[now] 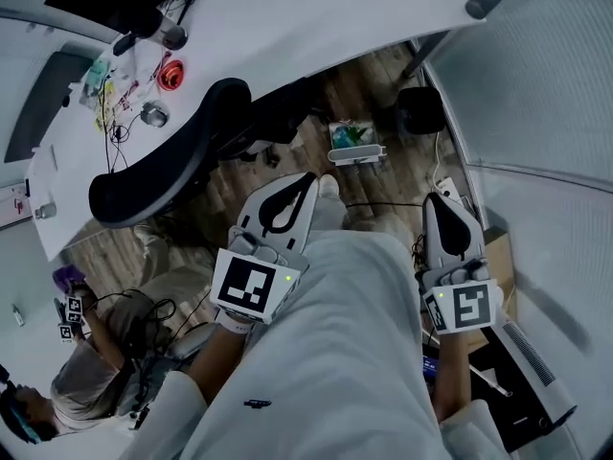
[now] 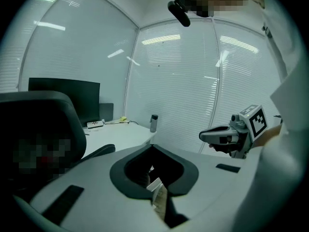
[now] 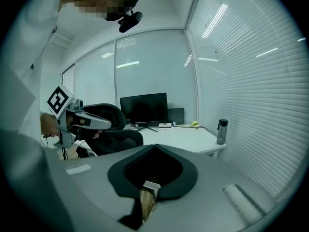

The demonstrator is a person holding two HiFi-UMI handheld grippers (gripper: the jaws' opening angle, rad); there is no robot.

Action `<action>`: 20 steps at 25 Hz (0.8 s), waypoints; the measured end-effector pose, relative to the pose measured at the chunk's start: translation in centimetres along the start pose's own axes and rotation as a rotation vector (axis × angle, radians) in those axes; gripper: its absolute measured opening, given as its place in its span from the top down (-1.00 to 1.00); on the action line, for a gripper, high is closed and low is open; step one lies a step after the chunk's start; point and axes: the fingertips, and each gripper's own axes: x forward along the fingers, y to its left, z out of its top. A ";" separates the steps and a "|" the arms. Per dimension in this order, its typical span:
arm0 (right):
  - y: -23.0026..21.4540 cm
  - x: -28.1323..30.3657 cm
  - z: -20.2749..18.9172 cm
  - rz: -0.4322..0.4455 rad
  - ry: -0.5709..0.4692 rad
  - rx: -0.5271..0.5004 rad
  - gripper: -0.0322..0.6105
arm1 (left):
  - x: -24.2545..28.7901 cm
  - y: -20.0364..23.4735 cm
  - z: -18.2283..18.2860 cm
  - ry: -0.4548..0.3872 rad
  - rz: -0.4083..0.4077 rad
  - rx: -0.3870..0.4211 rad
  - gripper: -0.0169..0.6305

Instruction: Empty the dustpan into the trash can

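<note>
Office cleaning job, opening moment: both tongs are held out above the person's white-trousered legs [image 1: 354,353]. The left tongs [image 1: 307,182] are seen at about eleven o'clock of the knees and the right tongs [image 1: 433,201] at about two o'clock, each pointed toward the white bench [image 1: 316,27] at twelve o'clock. In both gripper views the jaws are seen pressed together, with nothing clamped between them.

No dustpan is found in any view, and no trash can is identified with certainty. A dark squat object [image 1: 420,110] on the wood floor [image 1: 378,175] at one o'clock, beside the bench leg, may be a bin, but this cannot be told. A black office chair [image 1: 163,175] is parked at ten o'clock against the bench edge, and a dark monitor [image 3: 144,108] and a bottle [image 3: 221,131] are carried on the bench.

The task is judged to be at its very start: the dustpan is not yet picked up and nothing is tipped out. Every step is left to do, with the dustpan to be found and gripped, carried level to the can, and tilted over its mouth
</note>
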 end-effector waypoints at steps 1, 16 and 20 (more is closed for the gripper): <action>-0.4 0.6 0.1 -0.007 0.008 0.001 0.87 | 0.8 0.4 0.2 0.011 -0.009 -0.005 0.92; -5.7 4.6 0.7 0.106 0.047 0.010 0.87 | 8.1 -0.6 1.1 0.102 -0.023 0.069 0.92; -6.8 5.6 0.1 0.128 0.054 0.037 0.87 | 9.7 -1.3 0.2 0.142 -0.037 0.103 0.92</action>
